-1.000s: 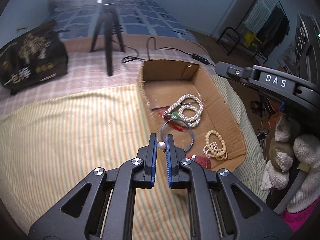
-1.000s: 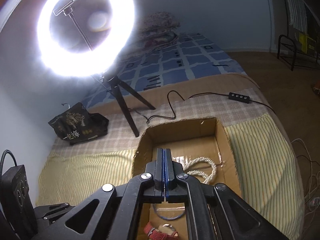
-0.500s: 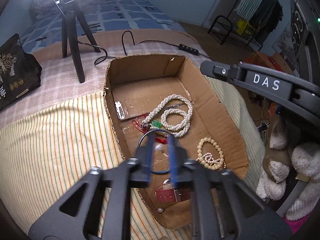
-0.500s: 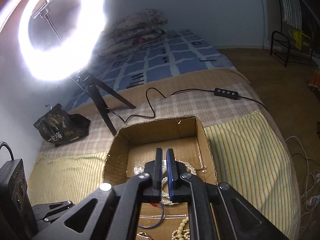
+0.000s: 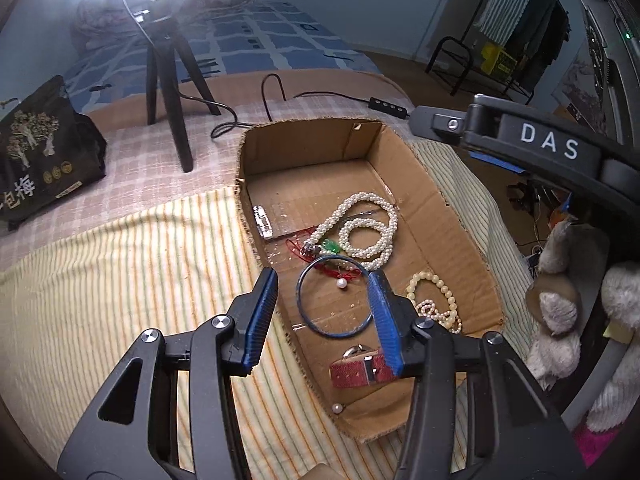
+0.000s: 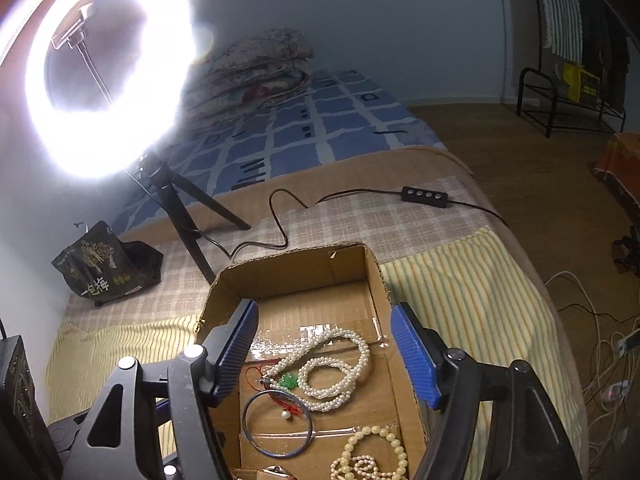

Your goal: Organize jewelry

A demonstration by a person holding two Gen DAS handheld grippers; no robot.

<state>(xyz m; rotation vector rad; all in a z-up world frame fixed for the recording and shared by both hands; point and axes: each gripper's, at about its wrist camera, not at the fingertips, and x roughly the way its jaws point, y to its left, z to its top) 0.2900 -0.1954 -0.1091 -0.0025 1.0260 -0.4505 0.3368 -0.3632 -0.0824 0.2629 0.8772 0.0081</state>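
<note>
An open cardboard box [image 5: 436,192] lies on the striped bed cover. In it are a white pearl necklace [image 5: 368,232], a blue bangle [image 5: 334,296], a loose pearl [image 5: 341,284] inside the bangle, cream bead bracelets [image 5: 436,300], a red watch strap [image 5: 362,368] and a second small pearl [image 5: 337,409]. My left gripper [image 5: 324,312] is open and empty above the bangle. My right gripper [image 6: 324,352] is open and empty above the box [image 6: 372,268], over the necklace [image 6: 332,364]; the bangle [image 6: 278,424] and pearl [image 6: 286,415] show below.
A ring light [image 6: 108,68] on a black tripod [image 5: 168,92] stands behind the box. A black printed bag [image 5: 40,148] lies at the left. A cable with a switch [image 6: 426,197] runs across the bed. Plush toys [image 5: 568,312] sit at the right.
My left gripper moved over the box and opened, dropping the pearl it held into the bangle. My right gripper opened from shut and came lower over the box.
</note>
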